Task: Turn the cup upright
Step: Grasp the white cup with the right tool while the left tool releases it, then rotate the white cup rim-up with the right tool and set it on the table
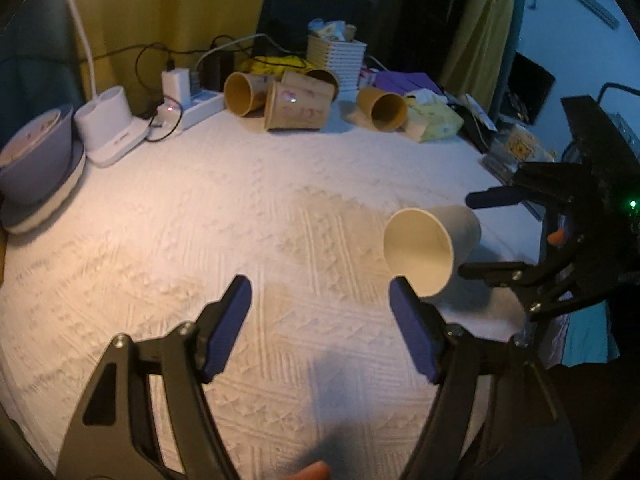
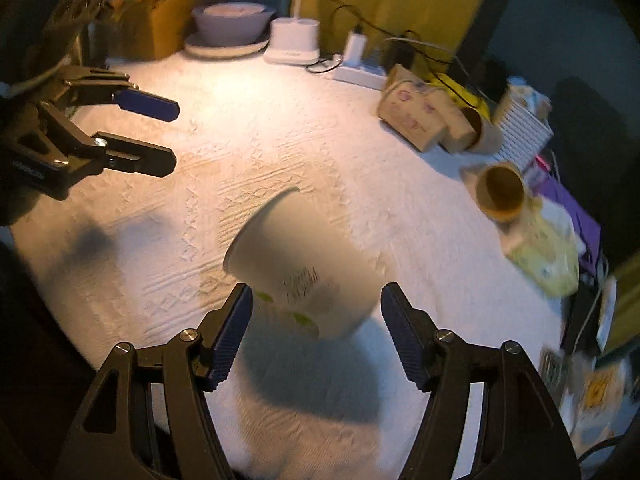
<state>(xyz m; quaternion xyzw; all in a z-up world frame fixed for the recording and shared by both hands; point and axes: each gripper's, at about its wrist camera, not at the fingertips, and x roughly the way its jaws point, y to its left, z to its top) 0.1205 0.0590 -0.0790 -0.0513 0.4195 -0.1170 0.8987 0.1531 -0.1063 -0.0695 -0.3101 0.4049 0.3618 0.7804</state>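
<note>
A white paper cup (image 1: 434,248) lies tilted on its side on the white tablecloth, its mouth toward the left wrist camera. In the right wrist view the cup (image 2: 304,264) is blurred, its base end between the fingers of my right gripper (image 2: 316,300), which is open; I cannot tell whether the pads touch it. My left gripper (image 1: 320,292) is open and empty, just left of the cup's rim. The right gripper shows in the left wrist view (image 1: 472,236) on either side of the cup's base. The left gripper shows in the right wrist view (image 2: 174,134), apart from the cup.
Several brown paper cups (image 1: 280,100) lie at the back of the table beside a power strip (image 1: 200,104), a white lamp base (image 1: 112,128) and a basket (image 1: 336,56). A bowl on a plate (image 1: 36,160) sits far left. Packets and papers (image 1: 436,116) crowd the right edge.
</note>
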